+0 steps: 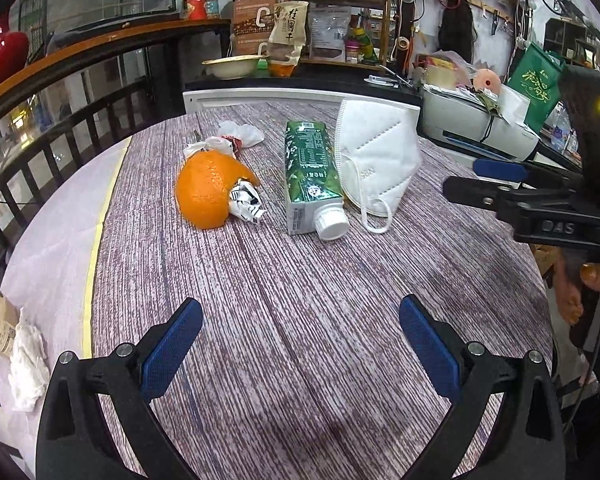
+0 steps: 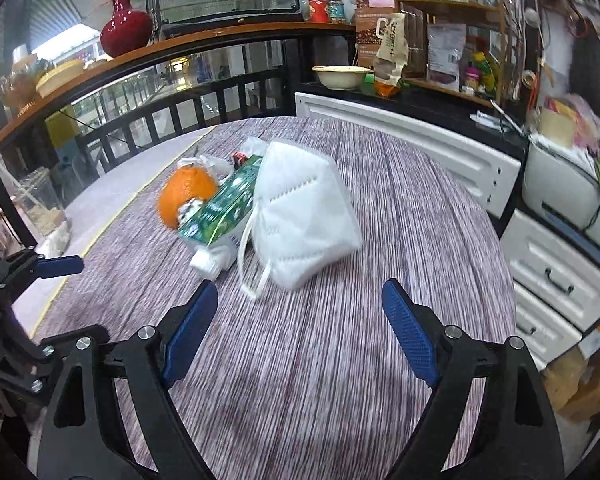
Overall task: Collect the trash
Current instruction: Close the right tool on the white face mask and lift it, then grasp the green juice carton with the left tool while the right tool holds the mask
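Trash lies in a group on the striped round table (image 1: 300, 320): an orange peel (image 1: 206, 188), a crumpled printed wrapper (image 1: 246, 200), a white plastic scrap (image 1: 240, 134), a green drink carton (image 1: 310, 176) on its side with a white cap, and a white face mask (image 1: 380, 152). My left gripper (image 1: 300, 344) is open and empty, short of the carton. My right gripper (image 2: 296, 328) is open and empty too, just short of the mask (image 2: 300, 208), with the carton (image 2: 224, 208) and peel (image 2: 184, 194) to its left. The right gripper (image 1: 500, 180) also shows at the right edge of the left wrist view.
A white cabinet (image 2: 420, 148) with drawers borders the table at the back and right, topped by a cluttered counter with a bowl (image 2: 342, 76). A black railing (image 1: 60, 140) runs along the left. Crumpled tissue (image 1: 28, 364) and a paper bag lie off the table's left edge.
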Available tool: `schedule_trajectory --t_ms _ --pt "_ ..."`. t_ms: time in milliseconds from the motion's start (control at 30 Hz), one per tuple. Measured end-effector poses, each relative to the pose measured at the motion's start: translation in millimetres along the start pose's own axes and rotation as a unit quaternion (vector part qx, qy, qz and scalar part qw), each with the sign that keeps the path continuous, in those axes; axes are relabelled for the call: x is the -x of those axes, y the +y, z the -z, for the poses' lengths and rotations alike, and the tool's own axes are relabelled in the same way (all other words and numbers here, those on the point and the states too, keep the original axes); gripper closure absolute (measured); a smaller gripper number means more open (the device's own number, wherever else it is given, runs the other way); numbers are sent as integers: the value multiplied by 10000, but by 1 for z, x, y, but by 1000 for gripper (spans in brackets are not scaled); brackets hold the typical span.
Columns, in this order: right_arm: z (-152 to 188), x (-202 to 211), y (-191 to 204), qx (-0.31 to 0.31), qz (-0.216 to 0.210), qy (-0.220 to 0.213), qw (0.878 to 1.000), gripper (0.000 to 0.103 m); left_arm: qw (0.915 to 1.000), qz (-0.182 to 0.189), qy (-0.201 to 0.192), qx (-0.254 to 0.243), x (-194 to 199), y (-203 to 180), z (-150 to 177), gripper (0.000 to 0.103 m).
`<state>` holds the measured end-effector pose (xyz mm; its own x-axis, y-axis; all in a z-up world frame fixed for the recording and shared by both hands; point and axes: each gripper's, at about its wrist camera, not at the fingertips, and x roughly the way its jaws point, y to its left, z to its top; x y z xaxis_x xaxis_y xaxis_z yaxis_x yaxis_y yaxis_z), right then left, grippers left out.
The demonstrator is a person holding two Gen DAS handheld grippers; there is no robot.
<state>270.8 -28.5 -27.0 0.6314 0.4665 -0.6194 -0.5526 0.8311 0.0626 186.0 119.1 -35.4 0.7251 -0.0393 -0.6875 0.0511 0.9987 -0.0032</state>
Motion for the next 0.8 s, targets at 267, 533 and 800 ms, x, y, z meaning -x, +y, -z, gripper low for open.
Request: schedule_trajectory --t_ms 267,533,800 --pt "-42 -53 -20 -86 -22 112 9999 26 9999 76 49 47 -19 7 -17 6" --pt "-45 -70 -24 90 -177 181 9996 84 9998 151 100 108 -37 6 -31 6" --pt "-30 -25 -36 -38 -167 -130 9998 87 9999 111 56 113 -56 1 -52 6"
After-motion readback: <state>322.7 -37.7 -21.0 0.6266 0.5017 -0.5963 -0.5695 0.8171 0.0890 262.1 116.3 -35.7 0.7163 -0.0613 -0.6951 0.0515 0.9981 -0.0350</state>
